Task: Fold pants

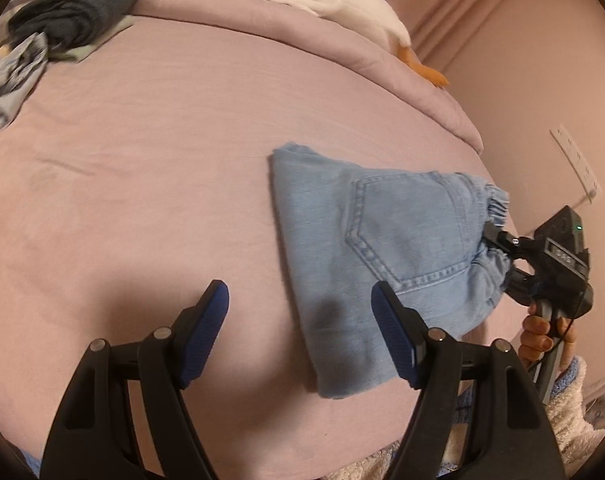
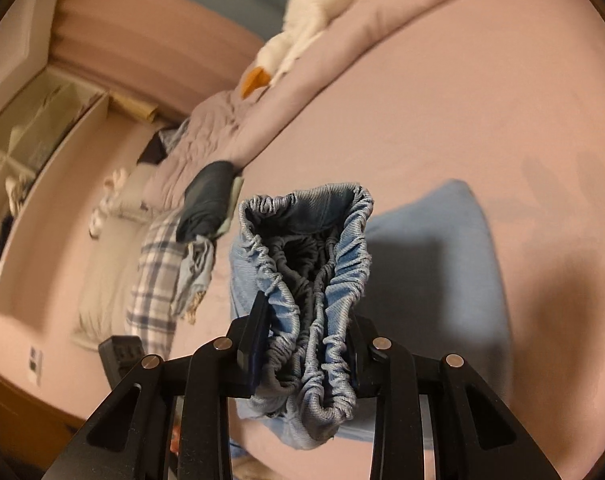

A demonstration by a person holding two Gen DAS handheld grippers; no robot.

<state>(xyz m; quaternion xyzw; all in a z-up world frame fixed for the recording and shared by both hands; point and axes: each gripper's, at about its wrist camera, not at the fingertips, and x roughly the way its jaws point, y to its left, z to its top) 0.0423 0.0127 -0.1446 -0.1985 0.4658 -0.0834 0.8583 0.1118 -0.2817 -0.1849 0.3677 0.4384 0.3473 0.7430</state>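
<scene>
your right gripper (image 2: pixel 306 344) pinches the pants (image 1: pixel 382 248) by the bunched waistband (image 2: pixel 322 280) at their right end; they lie folded on the bed (image 1: pixel 142 160), running leftward, while your left gripper (image 1: pixel 300 300) hangs wide and empty over their near edge

Left gripper (image 1: pixel 300 300) hovering with jaws standing wide apart, blue pads (image 1: pixel 390 328) gripping nothing, angling downward. Right gripper (image 2: pixel 307 344) clamping bunched waistband between narrowed jaws, seen at right edge of left view. Bare hand (image 1: pixel 542 334) wrapping its handle, fingers curling.
</scene>
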